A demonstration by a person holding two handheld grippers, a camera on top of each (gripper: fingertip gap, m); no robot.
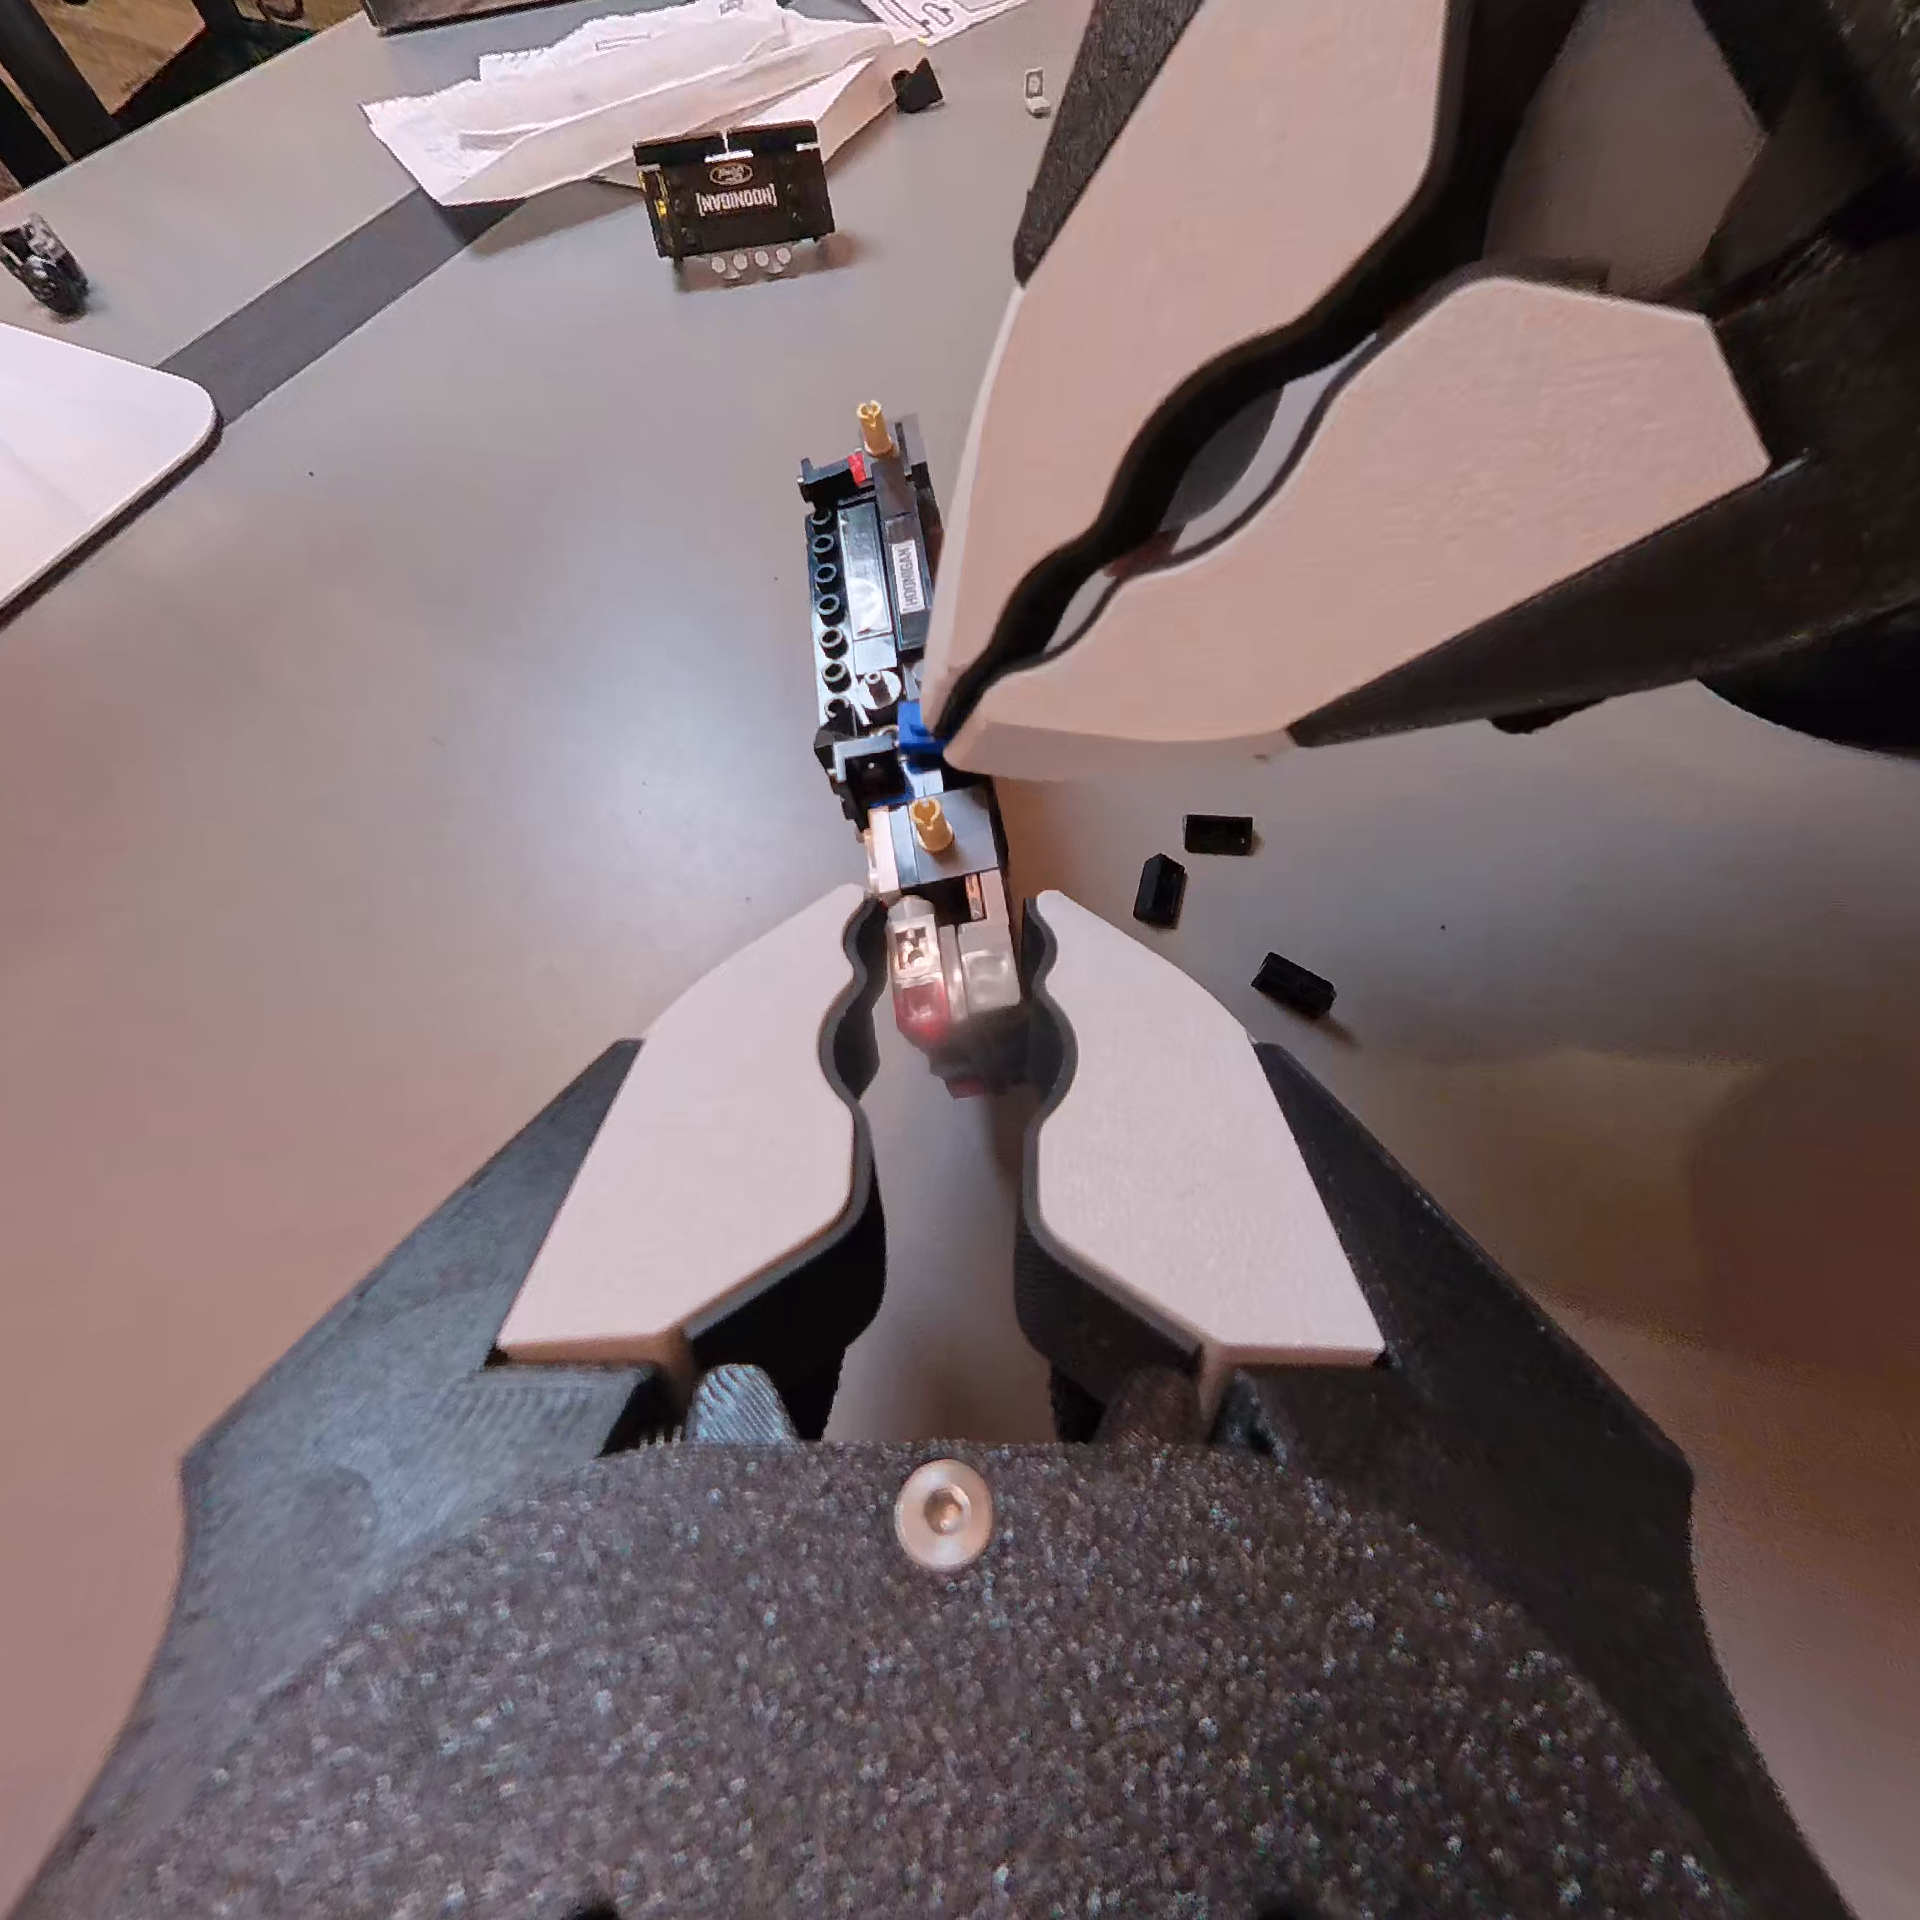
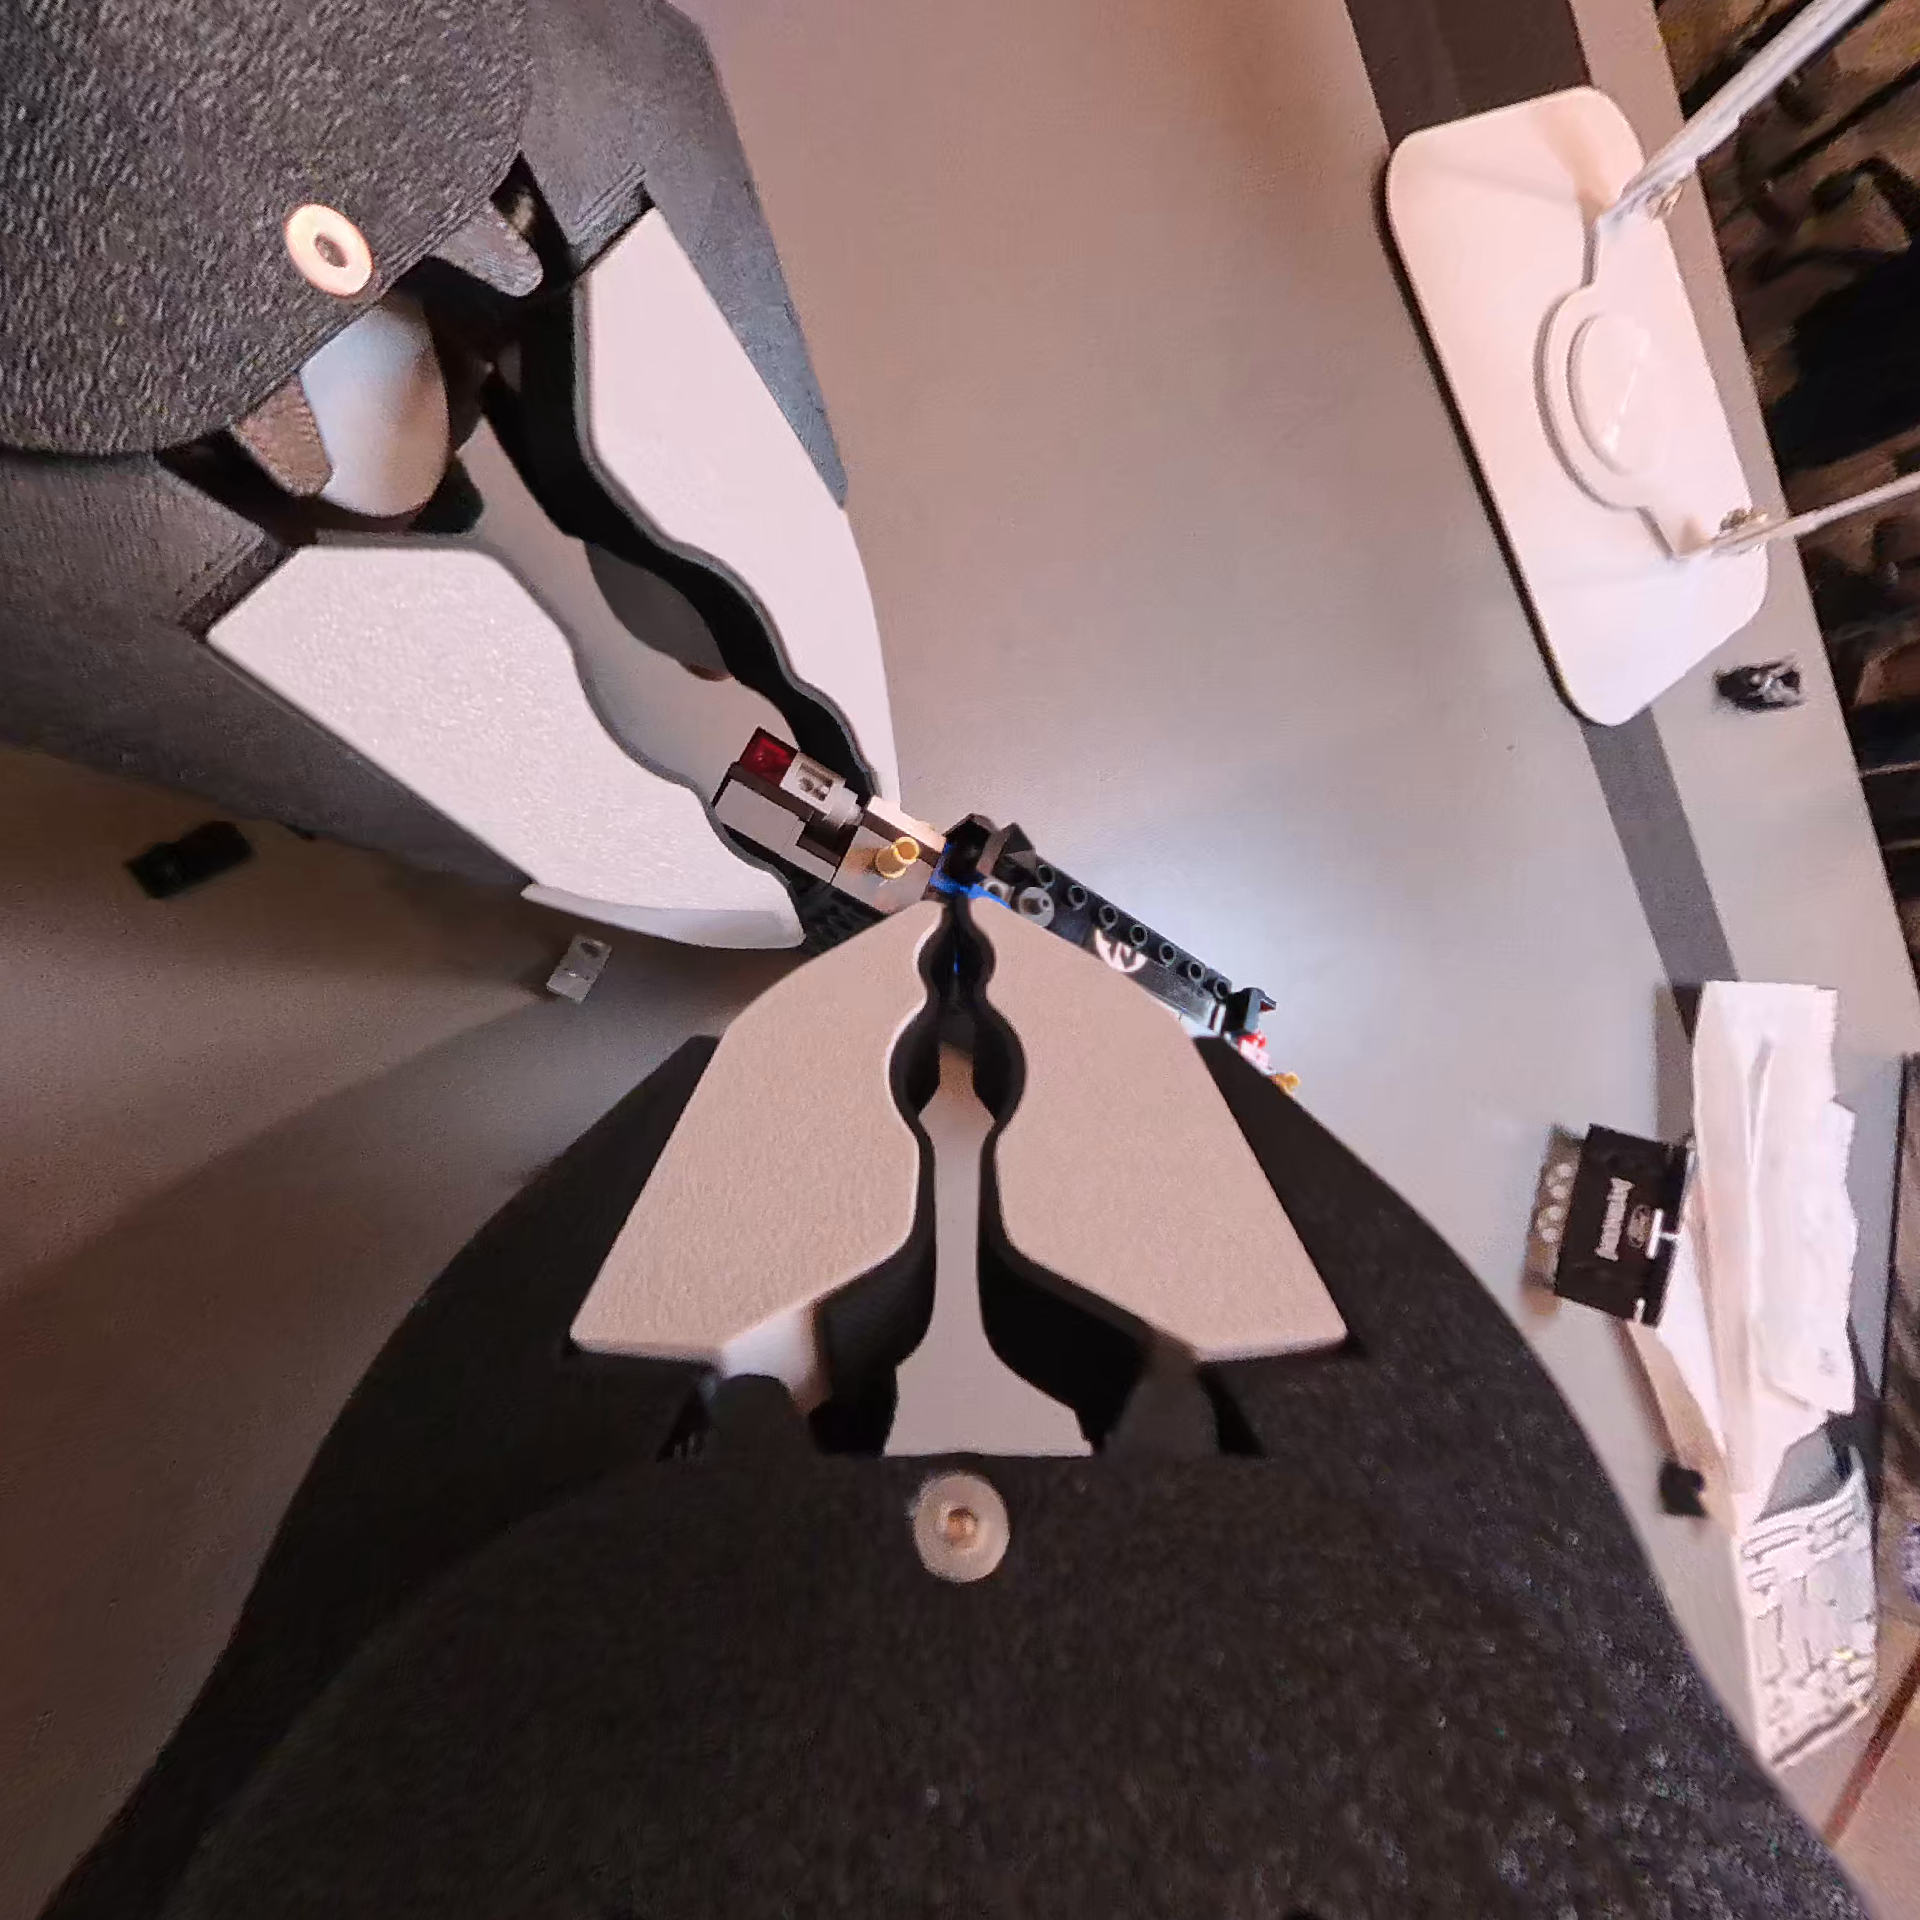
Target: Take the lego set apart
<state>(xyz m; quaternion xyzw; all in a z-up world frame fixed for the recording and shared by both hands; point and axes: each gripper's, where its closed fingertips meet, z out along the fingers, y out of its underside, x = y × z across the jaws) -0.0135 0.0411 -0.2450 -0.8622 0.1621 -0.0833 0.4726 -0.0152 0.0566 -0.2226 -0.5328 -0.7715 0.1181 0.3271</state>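
Left tool (image 1: 945, 914) straddles lego chassis (image 1: 883, 582).

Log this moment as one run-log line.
left hand-held gripper: shut on lego chassis end | right hand-held gripper: shut on blue piece | loose black bricks on table

grey table (image 1: 416, 644) | black loose bricks (image 1: 1216, 834) (three, scattered) | papers (image 1: 623, 104) | white pad (image 1: 83, 436)
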